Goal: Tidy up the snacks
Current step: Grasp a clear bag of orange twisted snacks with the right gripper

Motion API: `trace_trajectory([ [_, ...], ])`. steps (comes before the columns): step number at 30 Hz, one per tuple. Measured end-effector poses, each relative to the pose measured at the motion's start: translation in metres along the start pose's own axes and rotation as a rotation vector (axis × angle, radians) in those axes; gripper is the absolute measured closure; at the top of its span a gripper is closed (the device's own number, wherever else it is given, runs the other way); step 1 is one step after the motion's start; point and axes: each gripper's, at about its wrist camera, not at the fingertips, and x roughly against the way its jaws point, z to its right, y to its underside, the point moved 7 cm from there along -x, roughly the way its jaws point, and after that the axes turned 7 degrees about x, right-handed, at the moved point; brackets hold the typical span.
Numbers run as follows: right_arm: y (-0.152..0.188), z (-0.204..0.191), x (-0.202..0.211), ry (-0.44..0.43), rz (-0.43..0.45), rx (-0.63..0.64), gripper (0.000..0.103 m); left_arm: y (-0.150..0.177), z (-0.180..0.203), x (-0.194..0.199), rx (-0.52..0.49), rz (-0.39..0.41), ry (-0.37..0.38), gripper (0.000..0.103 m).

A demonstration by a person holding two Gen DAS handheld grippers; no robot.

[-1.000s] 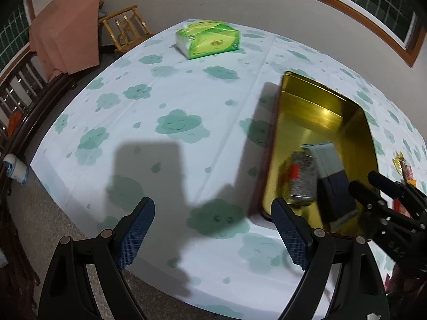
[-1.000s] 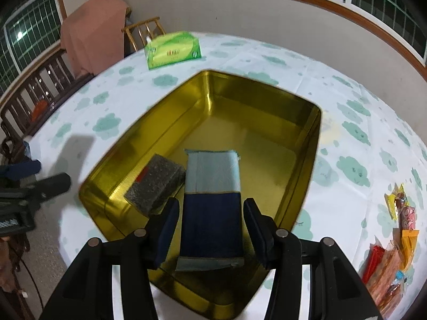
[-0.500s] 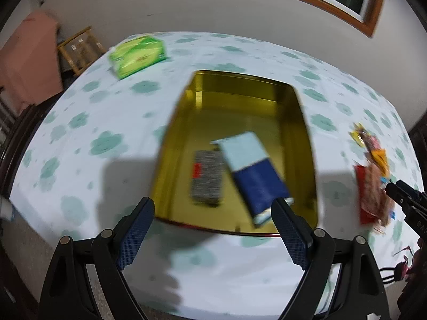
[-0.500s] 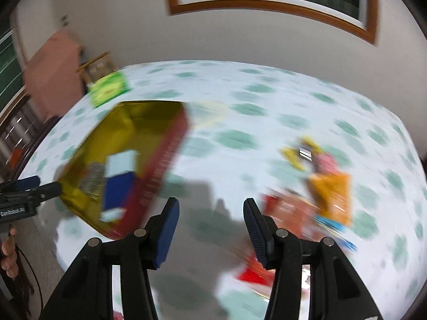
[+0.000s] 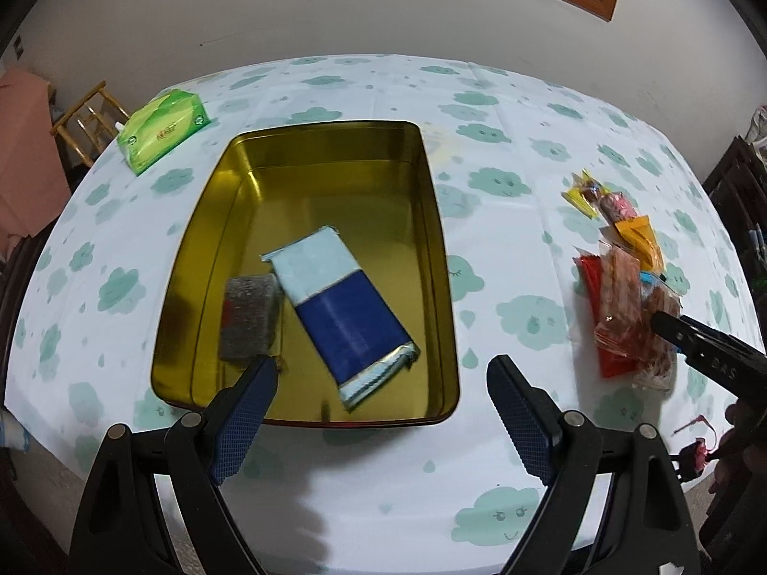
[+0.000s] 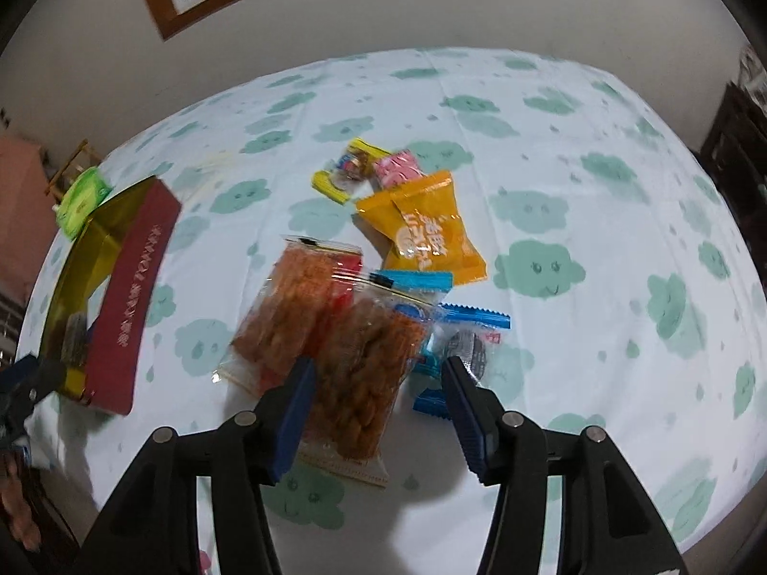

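While the right claw (image 6: 376,383) hovers over the snack pile with jaws just widening, a clear packet of fried twists (image 6: 362,373) lies between its unpressed pads. Ahead of the spread, empty left claw (image 5: 381,383) sits the gold tin (image 5: 434,220) on the worktop (image 6: 599,220).

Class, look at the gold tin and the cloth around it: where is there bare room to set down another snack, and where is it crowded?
Bare: the tin's far half, beyond the blue pack; the cloth between tin and snack pile. Crowded: the tin's near half, with the grey pack, and the overlapping pile.
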Motion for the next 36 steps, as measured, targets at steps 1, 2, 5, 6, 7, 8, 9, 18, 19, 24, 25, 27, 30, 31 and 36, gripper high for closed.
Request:
trace_trajectory([
  [1,0.0,0.0,-0.002,-0.004,0.0,-0.004,0.048,0.0,0.001,-0.001,-0.002,-0.001,0.0,0.016],
  [2,0.0,-0.001,-0.004,-0.011,-0.003,-0.012,0.048,0.001,0.002,-0.001,-0.006,-0.002,-0.001,0.016],
  [5,-0.002,-0.004,-0.008,-0.018,-0.004,-0.019,0.048,0.002,0.004,-0.003,-0.013,-0.007,-0.007,0.016],
  [6,-0.003,-0.005,-0.011,-0.01,-0.006,-0.015,0.048,0.003,0.005,-0.004,-0.014,-0.01,-0.006,0.016],
  [7,-0.004,-0.006,-0.013,-0.008,-0.005,-0.012,0.048,0.003,0.005,-0.004,-0.014,-0.011,-0.006,0.016],
  [8,-0.004,-0.007,-0.014,-0.006,0.0,-0.006,0.048,0.003,0.006,-0.005,-0.016,-0.013,-0.007,0.016],
  [9,-0.004,-0.007,-0.014,0.002,0.008,0.004,0.048,0.003,0.007,-0.006,-0.017,-0.014,-0.01,0.016],
  [18,-0.002,-0.011,-0.013,-0.022,0.042,0.099,0.063,0.002,0.031,-0.007,-0.057,-0.012,0.016,0.016],
  [19,-0.002,-0.012,-0.011,-0.026,0.05,0.118,0.063,0.002,0.034,-0.007,-0.062,-0.011,0.021,0.016],
  [24,-0.005,-0.008,0.001,-0.029,0.095,0.166,0.063,0.001,0.062,-0.01,-0.104,-0.013,0.084,0.016],
  [25,-0.007,-0.004,0.005,-0.017,0.111,0.172,0.063,0.002,0.068,-0.012,-0.114,-0.017,0.094,0.016],
  [27,-0.011,0.009,0.011,0.016,0.134,0.186,0.063,0.002,0.079,-0.015,-0.13,-0.024,0.118,0.016],
  [30,-0.018,0.037,0.015,0.055,0.151,0.169,0.063,0.003,0.097,-0.02,-0.153,-0.034,0.15,0.016],
  [31,-0.02,0.046,0.015,0.071,0.155,0.164,0.063,0.003,0.103,-0.021,-0.16,-0.038,0.158,0.016],
  [36,-0.024,0.1,0.007,0.145,0.159,0.131,0.063,0.0,0.132,-0.028,-0.203,-0.018,0.195,0.016],
])
